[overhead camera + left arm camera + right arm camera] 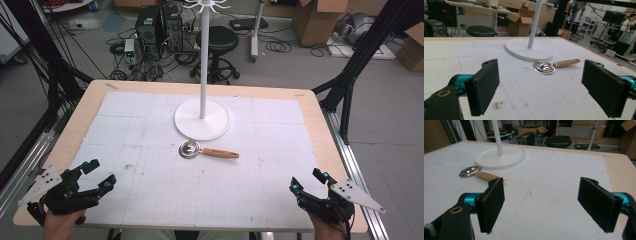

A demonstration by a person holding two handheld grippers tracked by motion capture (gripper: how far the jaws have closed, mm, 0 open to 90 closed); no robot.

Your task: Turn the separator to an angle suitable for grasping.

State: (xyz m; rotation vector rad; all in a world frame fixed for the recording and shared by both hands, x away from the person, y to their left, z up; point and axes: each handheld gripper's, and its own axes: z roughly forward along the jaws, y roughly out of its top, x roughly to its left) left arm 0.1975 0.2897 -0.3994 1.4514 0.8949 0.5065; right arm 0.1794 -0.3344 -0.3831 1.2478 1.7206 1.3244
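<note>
A small metal strainer with a wooden handle (206, 150) lies flat on the white gridded mat, just in front of the round base of a white pole stand (202, 120). In the left gripper view the strainer (544, 67) is ahead and slightly right; in the right gripper view the strainer (470, 171) is far left, its handle partly behind the left jaw. My left gripper (99, 175) rests near the front left corner, open with nothing between its jaws. My right gripper (309, 181) sits near the front right corner, also open and empty. The left gripper (540, 85) and right gripper (541, 203) jaws stand wide apart.
The white mat (150, 190) covers most of a wooden table (320, 125). The stand's pole (204, 60) rises at the table's middle back. Beyond the table are a black stool (218, 45), computer towers, cables and cardboard boxes on the floor.
</note>
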